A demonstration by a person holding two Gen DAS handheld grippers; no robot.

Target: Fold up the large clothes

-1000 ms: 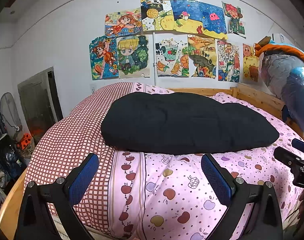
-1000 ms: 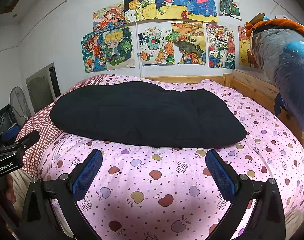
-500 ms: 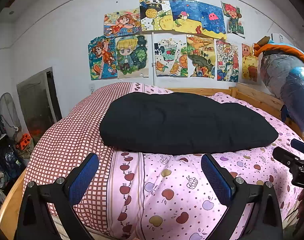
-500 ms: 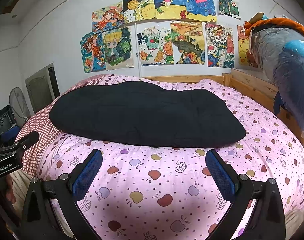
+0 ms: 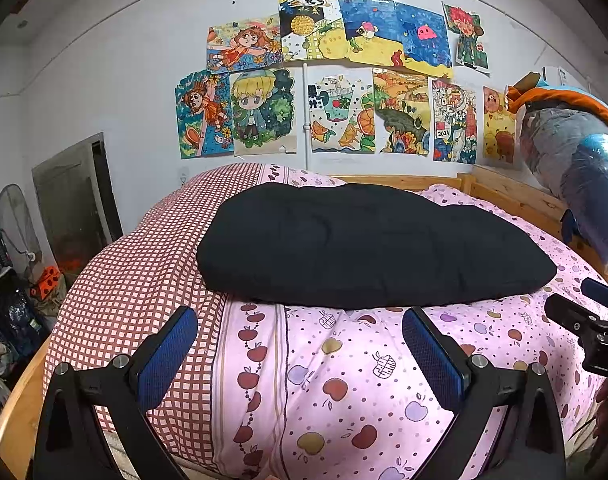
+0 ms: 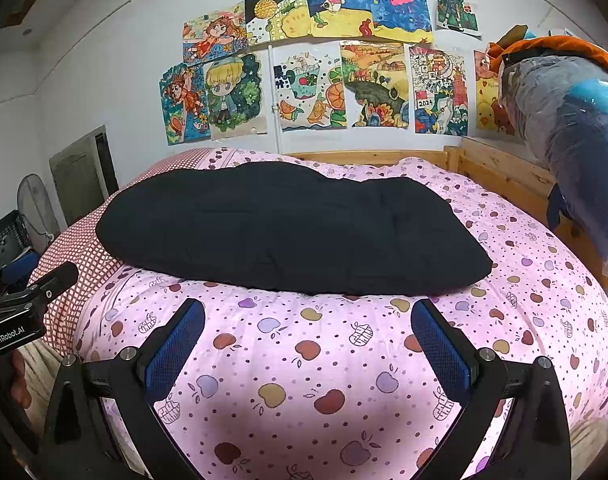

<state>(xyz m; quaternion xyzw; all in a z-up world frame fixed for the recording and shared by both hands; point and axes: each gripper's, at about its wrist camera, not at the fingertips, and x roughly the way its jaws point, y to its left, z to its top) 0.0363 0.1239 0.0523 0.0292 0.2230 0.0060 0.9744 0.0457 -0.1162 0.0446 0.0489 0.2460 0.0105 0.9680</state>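
A large black garment (image 5: 363, 244) lies folded flat across the middle of a bed with a pink apple-print quilt (image 5: 343, 392); it also shows in the right wrist view (image 6: 288, 228). My left gripper (image 5: 300, 344) is open and empty, held above the bed's near edge, short of the garment's front hem. My right gripper (image 6: 307, 338) is open and empty, also short of the hem. Each gripper shows at the edge of the other's view, the right gripper (image 5: 591, 328) and the left gripper (image 6: 20, 312).
A red-checked cover (image 5: 136, 280) drapes the bed's left side. A wooden bed frame (image 6: 499, 176) runs along the back and right. A plastic-wrapped bundle (image 6: 571, 132) hangs at right. Drawings (image 5: 327, 80) cover the wall. A fan (image 5: 14, 220) and crates (image 5: 4, 312) stand at left.
Both views have shifted very slightly; the garment sits a little lower left in frame. Both grippers stay open and nothing on the bed has moved.
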